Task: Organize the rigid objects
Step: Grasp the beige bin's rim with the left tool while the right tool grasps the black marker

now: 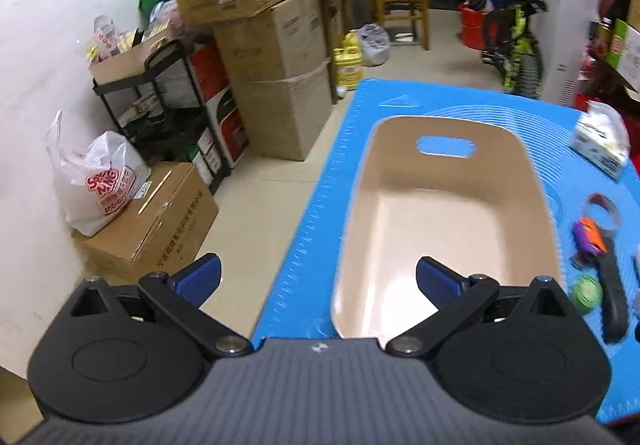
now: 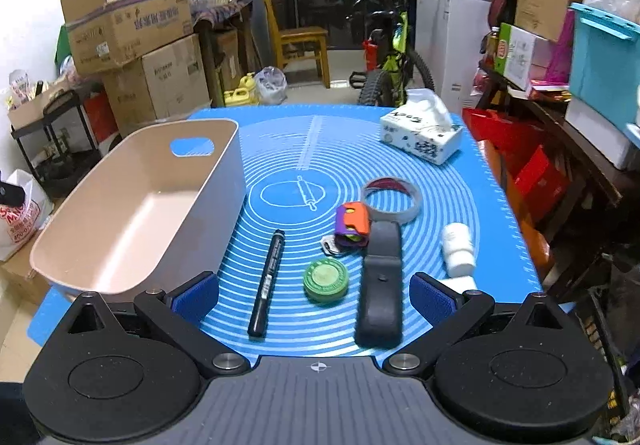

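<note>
A beige bin with a handle slot stands empty on the left of the blue mat; it also shows in the left wrist view. On the mat lie a black marker, a green round tin, a black case, an orange-purple toy, a tape roll and a white bottle. My right gripper is open and empty, just above the marker, tin and case. My left gripper is open and empty at the bin's near left corner.
A tissue box sits at the mat's far right. Left of the table stand stacked cardboard boxes, a black rack and a plastic bag on the floor. A bicycle, a chair and shelves stand behind and right.
</note>
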Demonstrator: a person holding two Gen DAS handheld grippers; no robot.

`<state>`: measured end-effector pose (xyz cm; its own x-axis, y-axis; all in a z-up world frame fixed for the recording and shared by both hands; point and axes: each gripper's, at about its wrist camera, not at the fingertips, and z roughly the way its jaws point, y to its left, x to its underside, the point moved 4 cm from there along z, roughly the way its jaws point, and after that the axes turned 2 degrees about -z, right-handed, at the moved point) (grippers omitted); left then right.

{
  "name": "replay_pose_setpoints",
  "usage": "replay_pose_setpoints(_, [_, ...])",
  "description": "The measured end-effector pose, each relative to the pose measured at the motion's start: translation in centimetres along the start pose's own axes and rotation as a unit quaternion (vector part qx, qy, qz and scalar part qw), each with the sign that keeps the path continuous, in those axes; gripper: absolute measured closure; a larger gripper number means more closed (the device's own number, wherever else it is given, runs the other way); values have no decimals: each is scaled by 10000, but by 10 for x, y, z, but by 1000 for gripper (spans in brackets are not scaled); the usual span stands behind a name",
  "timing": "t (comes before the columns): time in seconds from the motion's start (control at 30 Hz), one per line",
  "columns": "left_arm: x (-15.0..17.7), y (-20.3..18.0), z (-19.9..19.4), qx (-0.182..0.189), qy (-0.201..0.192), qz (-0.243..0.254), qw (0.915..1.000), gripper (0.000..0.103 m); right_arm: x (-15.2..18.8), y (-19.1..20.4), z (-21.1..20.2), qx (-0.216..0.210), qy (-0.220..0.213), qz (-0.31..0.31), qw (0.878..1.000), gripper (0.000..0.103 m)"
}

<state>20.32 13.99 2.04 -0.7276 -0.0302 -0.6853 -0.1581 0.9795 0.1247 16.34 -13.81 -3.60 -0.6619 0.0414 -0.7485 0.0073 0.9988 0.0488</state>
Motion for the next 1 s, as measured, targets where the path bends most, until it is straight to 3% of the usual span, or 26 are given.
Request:
replay_pose_setpoints(0.13, [-11, 20, 36, -22, 426, -363, 9984, 1, -4, 13, 33, -75, 188, -70, 9998, 3])
replay_pose_setpoints(0.2, [-13, 23, 53, 168, 586, -477, 9970, 1, -2, 19, 50, -68, 320, -91, 9994, 3])
replay_pose_setpoints(0.33, [-15, 19, 87, 355, 844, -229, 9955, 4, 0, 25, 80, -87, 527, -54, 9986, 2])
replay_pose_setpoints(0.43, [-12, 9, 103, 591, 1070, -76, 9925, 16, 1, 27, 99, -57, 670, -94, 9977, 3])
replay_pose_setpoints(0.63, [4, -11, 119, 973, 1214, 381, 9871, 17, -1, 31, 125, -22, 878, -444, 9951, 3])
replay_pose_setpoints(0.7, [10, -13, 124, 1111, 1307, 409, 9843, 20, -2, 32, 131, -42, 929, -561, 9941, 3])
replay_pose_setpoints(0.73, [11, -14, 124, 1193, 1303, 414, 9834, 30, -2, 32, 134, -66, 942, -605, 9937, 3])
replay_pose_setpoints(0.9, [11, -14, 123, 1313, 1355, 407, 9812, 37, -3, 35, 142, -198, 994, -844, 9913, 6])
replay_pose_setpoints(1.0, [10, -13, 124, 1366, 1438, 348, 9795, 50, -1, 39, 145, -224, 1021, -991, 9896, 10])
